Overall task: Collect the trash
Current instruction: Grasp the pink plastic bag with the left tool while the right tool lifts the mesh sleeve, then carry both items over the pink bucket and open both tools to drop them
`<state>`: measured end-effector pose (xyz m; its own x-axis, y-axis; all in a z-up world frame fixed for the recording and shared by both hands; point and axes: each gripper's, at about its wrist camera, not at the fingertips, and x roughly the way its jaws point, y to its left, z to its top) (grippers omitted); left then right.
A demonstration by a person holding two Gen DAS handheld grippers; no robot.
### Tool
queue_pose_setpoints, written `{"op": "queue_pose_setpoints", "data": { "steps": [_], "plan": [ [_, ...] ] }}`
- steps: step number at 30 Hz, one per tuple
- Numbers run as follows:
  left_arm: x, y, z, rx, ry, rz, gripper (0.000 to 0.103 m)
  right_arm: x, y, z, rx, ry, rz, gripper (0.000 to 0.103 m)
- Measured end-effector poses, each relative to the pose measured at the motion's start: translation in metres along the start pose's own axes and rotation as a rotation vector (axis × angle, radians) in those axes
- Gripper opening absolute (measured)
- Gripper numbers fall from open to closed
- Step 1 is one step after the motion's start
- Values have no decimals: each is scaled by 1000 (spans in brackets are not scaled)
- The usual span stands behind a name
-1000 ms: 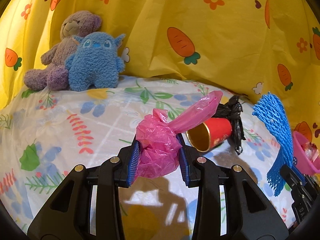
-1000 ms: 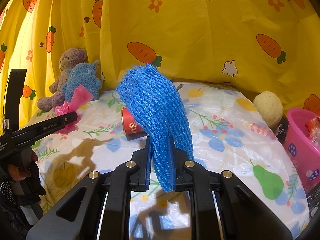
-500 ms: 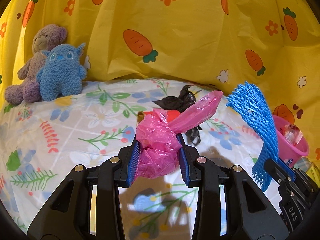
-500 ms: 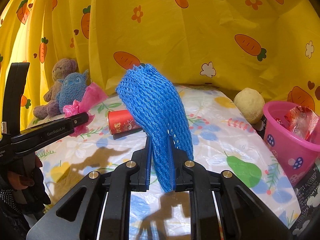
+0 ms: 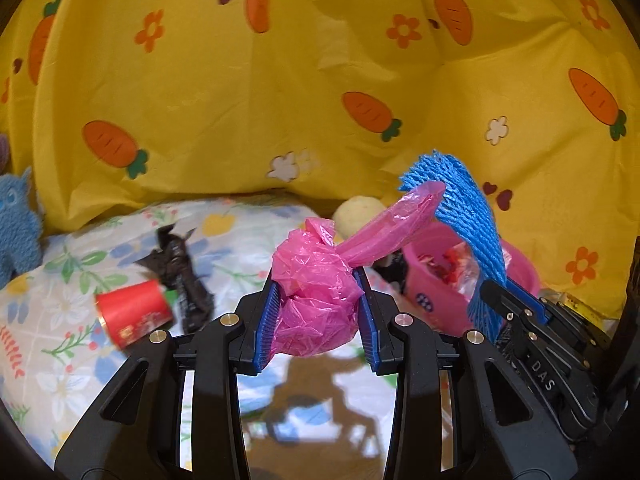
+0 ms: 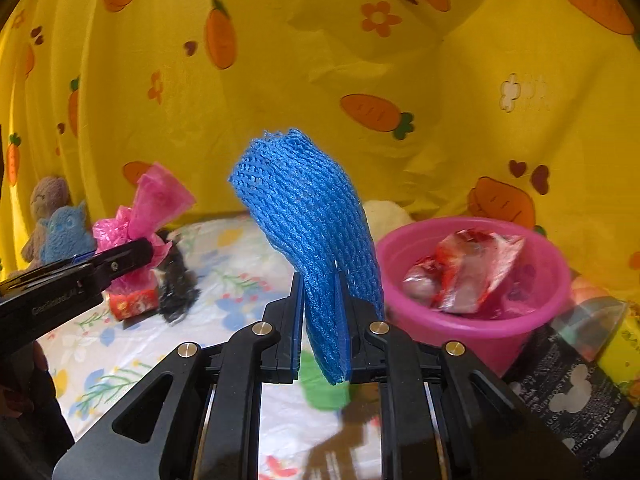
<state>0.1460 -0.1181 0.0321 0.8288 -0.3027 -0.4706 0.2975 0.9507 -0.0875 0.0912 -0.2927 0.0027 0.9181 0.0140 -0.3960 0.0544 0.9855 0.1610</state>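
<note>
My left gripper [image 5: 317,312] is shut on a crumpled pink plastic bag [image 5: 316,300], whose tail sticks up to the right. My right gripper [image 6: 320,320] is shut on a blue foam fruit net [image 6: 308,220] that stands up above its fingers. A pink bucket [image 6: 532,312] with red and clear wrappers inside sits just right of the net; in the left wrist view the pink bucket [image 5: 432,292] is behind the bag, with the right gripper [image 5: 496,300] and blue net [image 5: 460,200] in front of it. A red paper cup [image 5: 132,312] and a black bag [image 5: 180,268] lie on the flowered cloth at left.
Yellow carrot-print fabric [image 5: 280,80] closes off the back. A blue plush toy [image 5: 16,224] sits far left and a pale round plush [image 5: 356,212] behind the bucket. A dark printed package [image 6: 568,380] lies right of the bucket. The left gripper [image 6: 100,268] shows at left in the right wrist view.
Both grippers have swung right across the table with their loads still held. The pink bucket now sits close ahead, and the cup and black bag have slid to the left.
</note>
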Motion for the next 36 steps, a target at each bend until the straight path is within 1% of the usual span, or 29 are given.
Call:
{"op": "queue_pose_setpoints", "data": {
  "steps": [3, 6, 8, 10, 12, 13, 16, 18, 21, 22, 24, 25, 26, 28, 29, 31, 34, 35, 36],
  "plan": [
    [29, -33, 12, 13, 19, -99, 35, 6, -33, 13, 44, -15, -99, 16],
    [55, -65, 16, 50, 16, -168, 35, 12, -63, 19, 80, -13, -173, 16],
    [71, -81, 17, 71, 21, -205, 35, 17, -76, 22, 97, -8, -199, 16],
    [87, -95, 18, 78, 33, -238, 35, 20, -88, 22, 113, 3, -209, 16],
    [102, -105, 16, 80, 46, -270, 36, 25, -98, 22, 129, 17, -202, 16],
    [111, -108, 16, 78, 63, -281, 36, 26, -101, 22, 132, 22, -204, 16],
    [135, -117, 15, 64, 115, -299, 36, 31, -109, 22, 140, 34, -204, 16],
    [145, -122, 15, 73, 128, -298, 36, 31, -112, 24, 142, 32, -216, 16],
    [157, -125, 12, 62, 148, -323, 37, 36, -113, 24, 137, 36, -233, 16],
    [161, -127, 10, 68, 156, -333, 39, 37, -113, 24, 135, 40, -233, 16],
    [165, -130, 6, 80, 170, -366, 48, 39, -114, 23, 126, 44, -240, 16],
    [166, -130, 5, 81, 173, -364, 62, 40, -113, 23, 123, 44, -242, 16],
    [166, -128, 4, 75, 172, -362, 72, 40, -114, 23, 121, 45, -245, 16],
    [162, -121, 5, 56, 156, -383, 77, 43, -115, 24, 121, 48, -249, 16],
    [158, -118, 6, 55, 146, -378, 83, 44, -116, 23, 128, 52, -247, 16],
    [150, -109, 7, 53, 121, -341, 87, 47, -119, 25, 142, 63, -240, 16],
    [133, -94, 9, 35, 87, -305, 89, 54, -123, 26, 150, 82, -241, 17],
    [126, -88, 9, 27, 73, -282, 90, 56, -124, 26, 152, 90, -241, 19],
    [119, -82, 9, 20, 62, -259, 91, 57, -126, 26, 155, 94, -245, 26]
  ]
}}
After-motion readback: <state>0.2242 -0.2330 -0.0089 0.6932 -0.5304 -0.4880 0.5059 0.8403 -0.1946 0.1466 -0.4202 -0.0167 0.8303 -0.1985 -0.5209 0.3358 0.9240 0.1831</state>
